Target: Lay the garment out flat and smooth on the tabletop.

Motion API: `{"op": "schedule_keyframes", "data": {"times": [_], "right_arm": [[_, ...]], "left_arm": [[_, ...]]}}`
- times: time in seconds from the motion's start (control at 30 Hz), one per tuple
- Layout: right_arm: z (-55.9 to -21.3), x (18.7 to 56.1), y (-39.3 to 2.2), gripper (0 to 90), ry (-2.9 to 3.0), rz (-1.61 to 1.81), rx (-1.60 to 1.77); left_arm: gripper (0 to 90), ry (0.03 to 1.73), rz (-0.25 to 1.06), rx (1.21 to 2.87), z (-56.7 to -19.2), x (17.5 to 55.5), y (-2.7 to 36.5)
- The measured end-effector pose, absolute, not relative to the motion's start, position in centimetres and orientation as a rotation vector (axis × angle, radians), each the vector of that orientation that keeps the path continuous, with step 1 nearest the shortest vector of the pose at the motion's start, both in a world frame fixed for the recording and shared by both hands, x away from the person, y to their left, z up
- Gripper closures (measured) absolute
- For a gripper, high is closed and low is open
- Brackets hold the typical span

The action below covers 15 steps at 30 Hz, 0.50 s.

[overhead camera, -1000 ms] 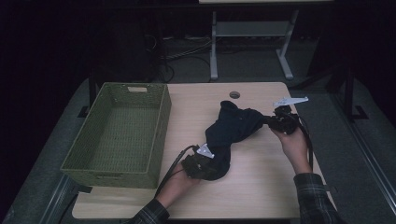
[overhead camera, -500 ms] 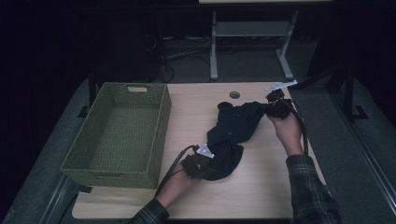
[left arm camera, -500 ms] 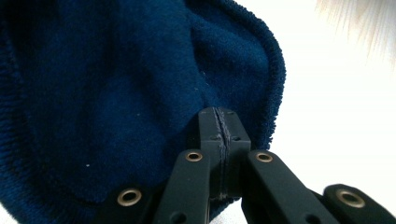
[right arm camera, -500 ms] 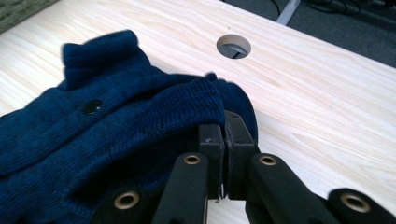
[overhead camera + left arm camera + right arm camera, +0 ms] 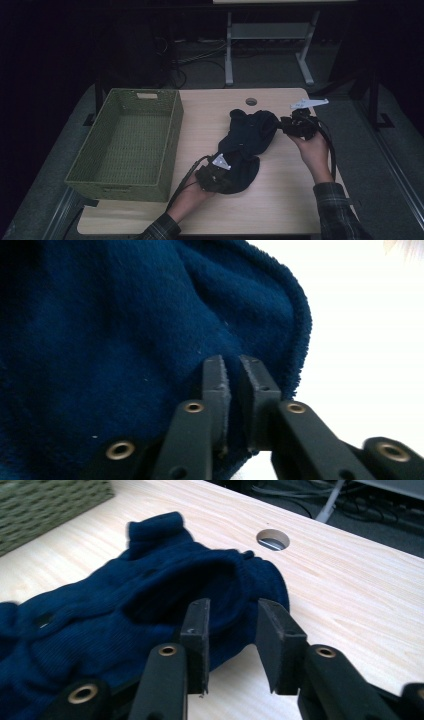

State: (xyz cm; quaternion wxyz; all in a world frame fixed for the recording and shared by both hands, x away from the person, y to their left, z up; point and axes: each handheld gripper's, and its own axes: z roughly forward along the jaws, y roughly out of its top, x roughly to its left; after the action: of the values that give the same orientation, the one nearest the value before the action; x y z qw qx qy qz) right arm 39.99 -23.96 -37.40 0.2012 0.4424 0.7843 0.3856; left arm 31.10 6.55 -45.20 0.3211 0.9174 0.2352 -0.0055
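Note:
A dark blue garment (image 5: pixel 250 135) lies crumpled along the middle of the wooden table (image 5: pixel 280 205). My left gripper (image 5: pixel 226 172) sits at its near end. In the left gripper view its jaws (image 5: pixel 234 365) have just been opening and stand a narrow slit apart, with blue fleece (image 5: pixel 125 330) right behind them. At the garment's far right end is my right gripper (image 5: pixel 281 126). Its jaws (image 5: pixel 232 612) have also just been opening and stand clearly apart. The ribbed edge of the cloth (image 5: pixel 125 615) lies loose at their tips, with no pad pressing on it.
A green woven basket (image 5: pixel 120 187) stands on the left part of the table, its corner also in the right gripper view (image 5: pixel 50 505). A round cable hole (image 5: pixel 251 101) is at the table's far edge. A metal frame and cables stand on the floor beyond.
The right gripper has let go of the garment's right end, which now lies slack on the table. That hand shifted slightly towards the far edge and back. The left hand has kept its place.

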Motion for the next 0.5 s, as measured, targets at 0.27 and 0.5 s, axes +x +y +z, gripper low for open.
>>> {"op": "schedule_keyframes", "data": {"times": [0.27,0.5], "right_arm": [[-38.8,36.6,-24.0,88.5,2.278,1.167,1.189],[-40.7,35.2,-22.4,89.8,2.350,1.211,1.143]], "left_arm": [[73.5,0.595,0.053,2.327,-41.8,30.8,7.4],[85.7,0.655,0.162,2.238,-38.9,32.3,8.5]]}}
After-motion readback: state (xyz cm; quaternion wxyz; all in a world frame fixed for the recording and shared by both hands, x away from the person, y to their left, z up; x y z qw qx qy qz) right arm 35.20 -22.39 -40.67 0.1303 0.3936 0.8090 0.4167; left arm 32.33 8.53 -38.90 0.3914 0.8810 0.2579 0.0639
